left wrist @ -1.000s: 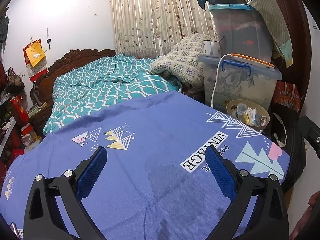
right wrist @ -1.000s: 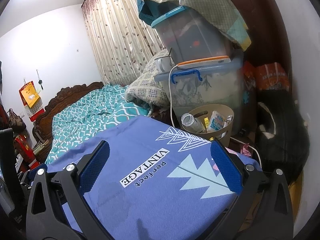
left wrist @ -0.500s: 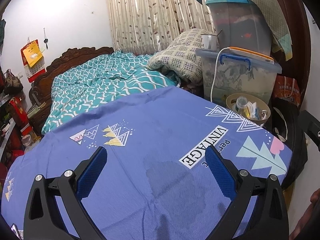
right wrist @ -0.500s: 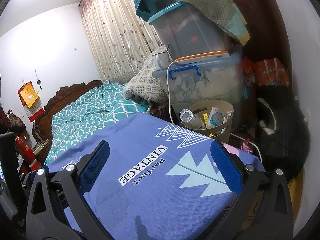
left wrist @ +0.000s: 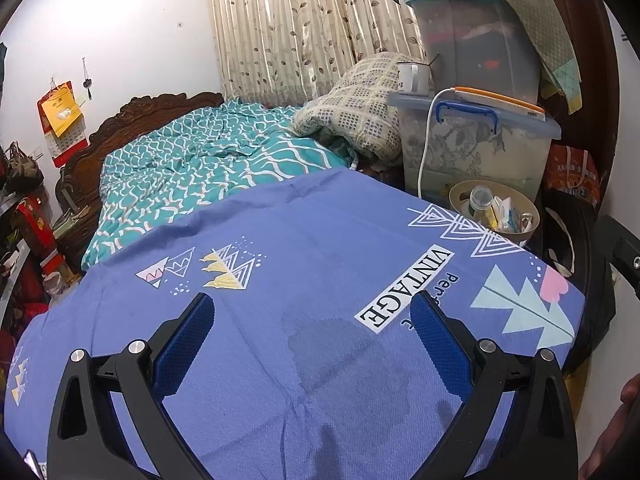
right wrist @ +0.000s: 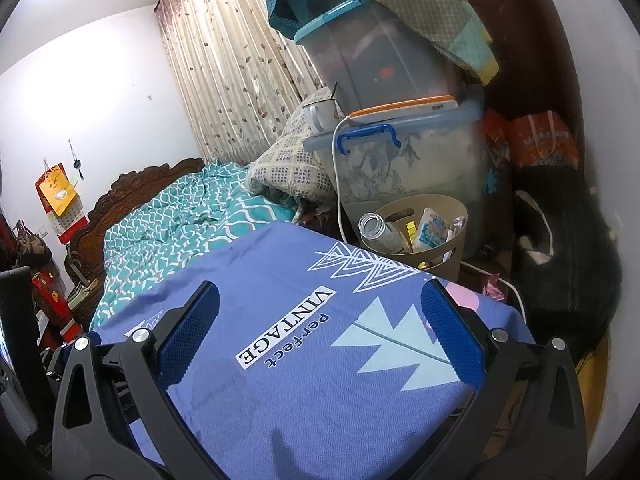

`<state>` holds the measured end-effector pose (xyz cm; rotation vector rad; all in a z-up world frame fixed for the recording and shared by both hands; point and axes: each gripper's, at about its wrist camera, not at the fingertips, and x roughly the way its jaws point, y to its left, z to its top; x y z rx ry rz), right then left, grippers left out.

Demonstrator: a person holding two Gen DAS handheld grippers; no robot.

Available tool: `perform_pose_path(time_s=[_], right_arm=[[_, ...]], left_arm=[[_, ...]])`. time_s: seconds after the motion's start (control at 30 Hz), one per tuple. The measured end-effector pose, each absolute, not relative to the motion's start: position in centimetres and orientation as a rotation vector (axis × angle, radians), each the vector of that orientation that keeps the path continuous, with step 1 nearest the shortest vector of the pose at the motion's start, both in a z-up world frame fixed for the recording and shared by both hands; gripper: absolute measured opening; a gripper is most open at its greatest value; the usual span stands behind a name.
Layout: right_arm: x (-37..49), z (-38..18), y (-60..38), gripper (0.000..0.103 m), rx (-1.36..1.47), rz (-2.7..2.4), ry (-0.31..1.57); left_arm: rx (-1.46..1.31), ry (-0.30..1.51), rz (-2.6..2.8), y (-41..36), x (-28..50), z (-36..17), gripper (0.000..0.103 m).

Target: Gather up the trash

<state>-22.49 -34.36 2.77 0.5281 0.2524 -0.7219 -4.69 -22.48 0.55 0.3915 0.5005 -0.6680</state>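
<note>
Both grippers are hovering wide open and carrying nothing. The left gripper is spreading its blue, dimpled rubber pads over the purple bedspread, and the right gripper is doing the same, jaws fully apart, with only printed fabric showing between them.

From the right wrist view, the task's target is sitting at about one o'clock: a tan plastic wastebasket, round and smooth-walled with a cut-out handle slot, standing on the floor just off the corner of the bed. It is holding a clear plastic bottle leaning mouth-up on the near side, and a white-and-blue packet beside it. In the left wrist view the same basket lies at about two o'clock, well beyond the fingers.

Now the risks, as I judge them. A white cable is hanging down from the lidded storage tub right beside the basket's rim, so a wide-open jaw reaching in could snag it and tug whatever sits above. The bottle looks slick and light, likely to squirt out of a hard pinch. The basket wall is thin, so gripping only one side could tip it and spill the contents. The woven bedspread is soft and could catch a low finger.
</note>
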Motion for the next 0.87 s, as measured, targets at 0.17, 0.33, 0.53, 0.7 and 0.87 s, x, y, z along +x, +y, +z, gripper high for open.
perform_pose_path(time_s=[0.17,0.33,0.53,0.7,0.87], right_arm=[[-22.46,2.58,-34.30,0.100,0.530,-0.721,0.255],[-22.44,2.55,-34.31,0.100,0.531,-0.721,0.255],[-22.43,2.53,-34.26,0.100,0.529,-0.720,0.256],[-22.44,2.03,-33.80,0.100,0.533,-0.717,0.251],[-22.45,1.90,-33.60,0.100,0.532,-0.719,0.253]], left_arm=[[0.393,0.501,-0.670,-22.61,-4.69,0.52,0.095],[0.397,0.503,-0.676,-22.67,-4.80,0.29,0.095],[0.384,0.508,-0.697,-22.44,-4.78,0.34,0.095],[0.371,0.501,-0.710,-22.16,-4.99,0.74,0.095],[0.373,0.510,-0.715,-22.13,-4.84,0.78,0.095]])
